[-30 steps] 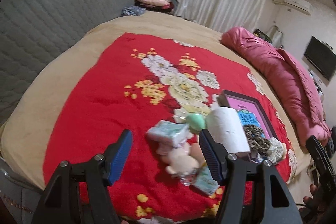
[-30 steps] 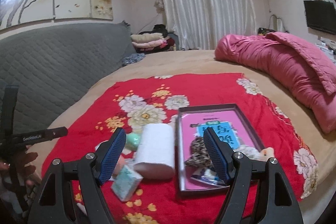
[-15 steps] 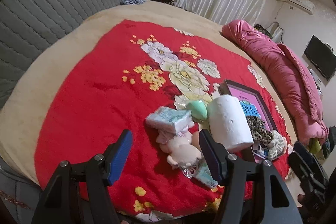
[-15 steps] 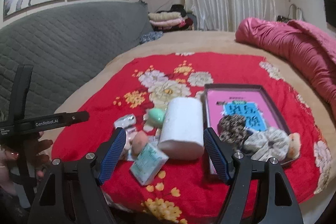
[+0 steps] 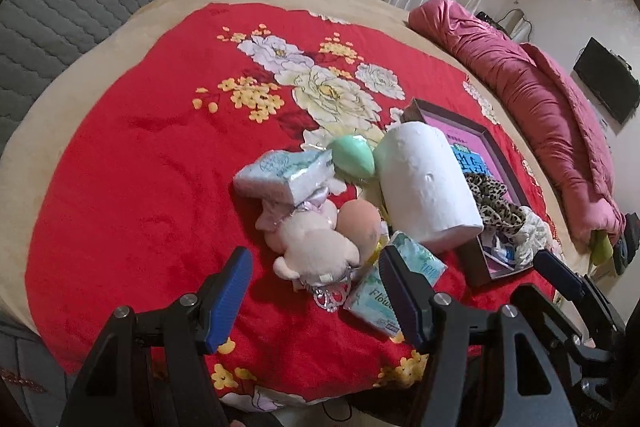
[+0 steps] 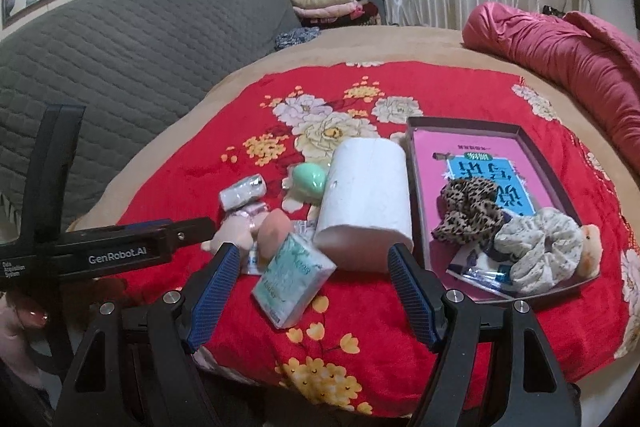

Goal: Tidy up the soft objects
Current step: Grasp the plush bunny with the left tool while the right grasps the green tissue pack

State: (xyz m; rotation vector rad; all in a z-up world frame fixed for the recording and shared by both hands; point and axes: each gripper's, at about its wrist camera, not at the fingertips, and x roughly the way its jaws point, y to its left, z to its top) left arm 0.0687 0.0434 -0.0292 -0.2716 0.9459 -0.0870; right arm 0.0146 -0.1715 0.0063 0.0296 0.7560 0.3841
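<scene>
While both hover over the red floral blanket [image 5: 132, 167], the left gripper [image 5: 314, 293] and right gripper [image 6: 314, 291] are released, grasping nothing. A plush toy [image 5: 316, 247], tissue packs [image 6: 294, 281], sponges and paper roll [image 6: 368, 203] cluster beside the box [image 6: 548, 167] holding scrunchies [image 6: 472, 207].

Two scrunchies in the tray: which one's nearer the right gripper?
The cream floral scrunchie, at the tray's near end; the leopard-print scrunchie lies behind it, farther from the right gripper.
</scene>
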